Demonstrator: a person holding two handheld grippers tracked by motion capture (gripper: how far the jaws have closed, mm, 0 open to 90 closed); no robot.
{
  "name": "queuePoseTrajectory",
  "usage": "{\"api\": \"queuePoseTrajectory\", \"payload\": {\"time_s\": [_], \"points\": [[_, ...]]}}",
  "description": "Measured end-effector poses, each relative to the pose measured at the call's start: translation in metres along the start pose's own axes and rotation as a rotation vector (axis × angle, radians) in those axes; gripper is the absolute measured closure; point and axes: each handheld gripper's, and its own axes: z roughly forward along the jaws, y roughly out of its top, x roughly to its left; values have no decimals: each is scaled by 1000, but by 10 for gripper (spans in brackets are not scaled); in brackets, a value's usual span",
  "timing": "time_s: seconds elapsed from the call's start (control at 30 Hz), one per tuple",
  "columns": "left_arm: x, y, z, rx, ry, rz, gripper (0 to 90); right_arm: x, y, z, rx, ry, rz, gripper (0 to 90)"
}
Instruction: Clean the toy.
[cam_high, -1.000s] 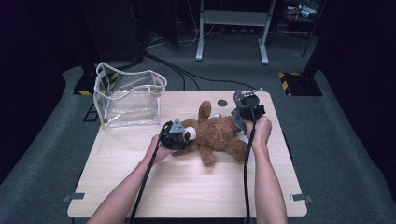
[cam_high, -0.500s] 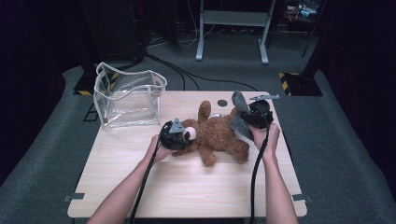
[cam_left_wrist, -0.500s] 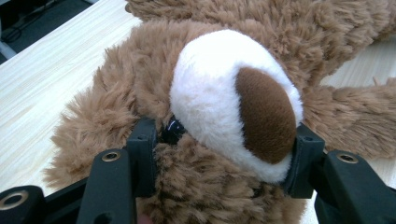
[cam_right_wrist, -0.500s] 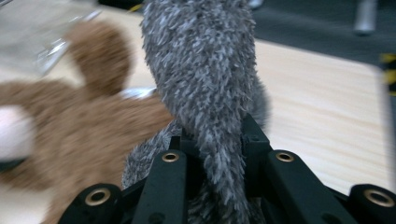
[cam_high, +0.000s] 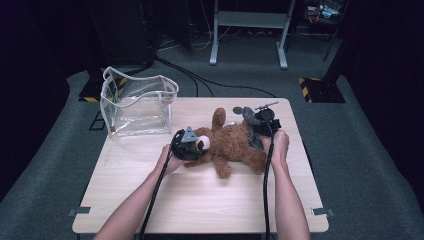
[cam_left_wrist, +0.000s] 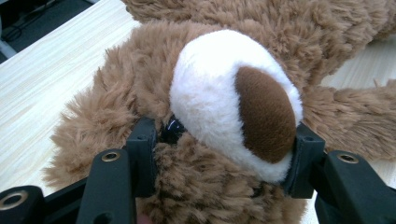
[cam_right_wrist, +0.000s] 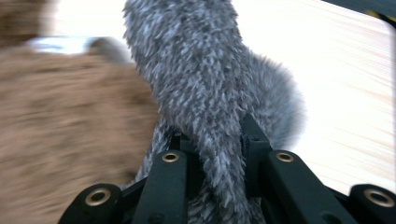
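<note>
Table (cam_high: 200, 200): near half bare wood; free passage is afforded across it between the two forearms and out to both front corners. Mid-table is blocked by the bear (cam_high: 235, 145), laid crosswise, with the left gripper (cam_high: 192, 147) clamped at its head and the right gripper (cam_high: 255, 132) closed on grey fur (cam_right_wrist: 210, 93) at its far end. Back left corner is taken by the clear bag (cam_high: 137, 105), standing upright, mouth open; a narrow lane of wood is left between bag and bear
</note>
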Motion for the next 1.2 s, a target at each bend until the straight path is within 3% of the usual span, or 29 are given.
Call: {"api": "queuePoseTrajectory", "payload": {"time_s": [0.13, 0.27, 0.43, 0.6, 0.7, 0.8, 0.9, 1.0, 1.07, 1.2], "points": [[0, 0, 0, -2, -3, 0, 431, -17, -2, -7, -25, -9, 72, 762], [0, 0, 0, -3, -3, 1, 431, -21, -6, -26, -109, 51, 108, 762], [0, 0, 0, -1, -1, -1, 431, -3, -3, -44, -158, 163, 58, 762], [0, 0, 0, 4, -1, -1, 430, 21, 1, -31, -116, 243, -3, 761], [-1, 0, 0, 5, 3, -2, 430, 24, 1, -19, -72, 241, -9, 762], [-1, 1, 0, 6, 3, 1, 430, 19, 1, -11, -48, 225, 17, 763], [-1, 1, 0, 7, 3, -1, 430, 10, 1, -2, -12, 123, 18, 762], [-1, 1, 0, 6, 4, -1, 429, -5, -3, 3, 14, 55, 64, 761], [-1, 1, 0, 10, 2, 0, 429, -15, -9, -2, 4, 53, 109, 760], [0, 1, 1, 3, -2, -4, 429, -21, -18, -19, -42, 93, 125, 761]]}}
